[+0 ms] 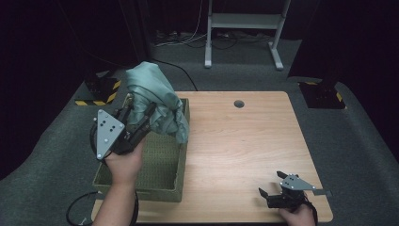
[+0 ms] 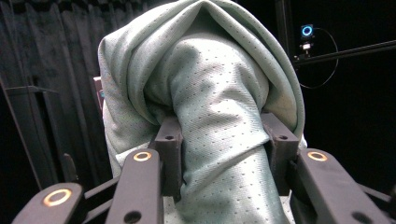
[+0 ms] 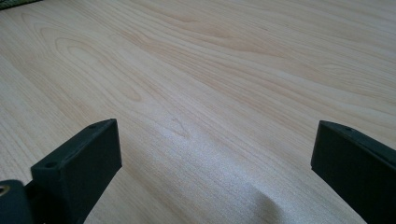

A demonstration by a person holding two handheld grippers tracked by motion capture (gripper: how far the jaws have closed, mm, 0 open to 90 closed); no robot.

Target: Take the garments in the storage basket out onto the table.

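A pale green cloth [image 1: 155,99] hangs bunched in the air over the far end of an olive green fabric box [image 1: 162,183] at the table's left. My left gripper [image 1: 141,115] is shut on the cloth; in the left gripper view the fabric [image 2: 219,116] is squeezed between both black pads and drapes over them. Low over the wooden table's near right corner, my right gripper [image 1: 268,193] stands open, and the right gripper view shows nothing but bare wood [image 3: 196,84] between its widely parted fingers.
The box's interior [image 1: 162,160] looks bare below the cloth. A round cable hole [image 1: 239,103] sits at the table's far edge. Beyond the table stand a white metal stand [image 1: 244,28] and cables on the grey carpet.
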